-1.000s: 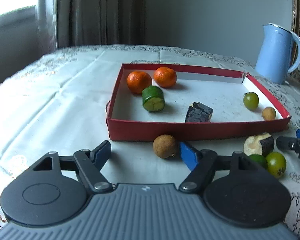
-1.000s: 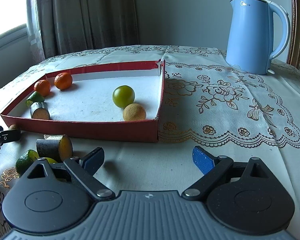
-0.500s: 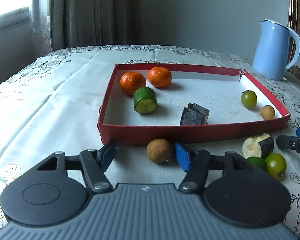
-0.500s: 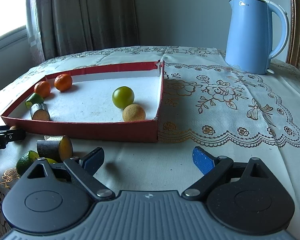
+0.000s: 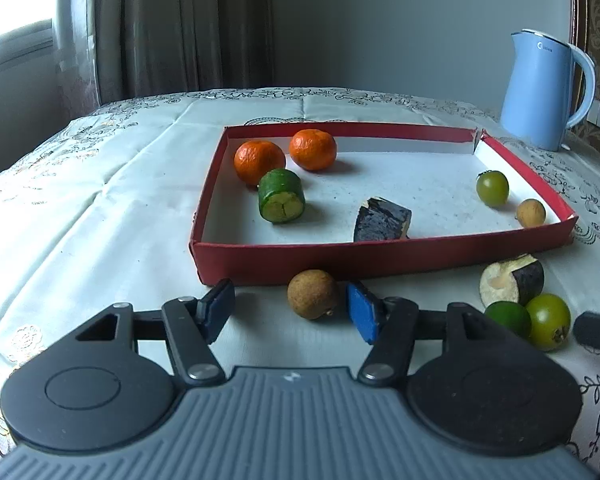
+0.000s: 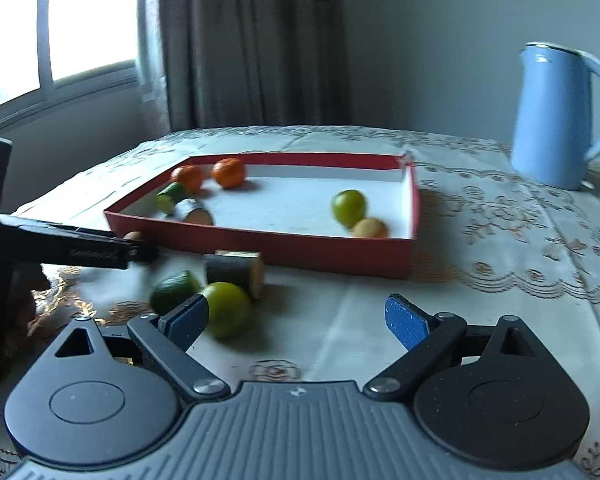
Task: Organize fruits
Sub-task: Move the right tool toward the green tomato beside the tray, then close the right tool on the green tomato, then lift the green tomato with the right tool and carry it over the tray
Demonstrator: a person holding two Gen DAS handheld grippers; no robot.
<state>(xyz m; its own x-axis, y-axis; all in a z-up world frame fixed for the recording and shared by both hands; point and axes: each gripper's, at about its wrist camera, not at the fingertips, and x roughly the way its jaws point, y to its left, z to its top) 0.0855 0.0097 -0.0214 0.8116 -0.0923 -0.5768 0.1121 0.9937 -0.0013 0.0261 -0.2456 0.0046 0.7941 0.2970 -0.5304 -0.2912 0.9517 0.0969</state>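
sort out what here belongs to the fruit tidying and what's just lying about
Part of the job: red tray, two oranges, brown fruit on the cloth between the closing left gripper fingers, untouched, green fruit.

Lying about: blue kettle, curtain.

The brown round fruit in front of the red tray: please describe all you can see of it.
The brown round fruit is small, with dull, rough tan skin and a tiny stem nub. It lies whole on the white tablecloth, just outside the red tray. The closing left gripper has it between the fingers, not yet pressed.
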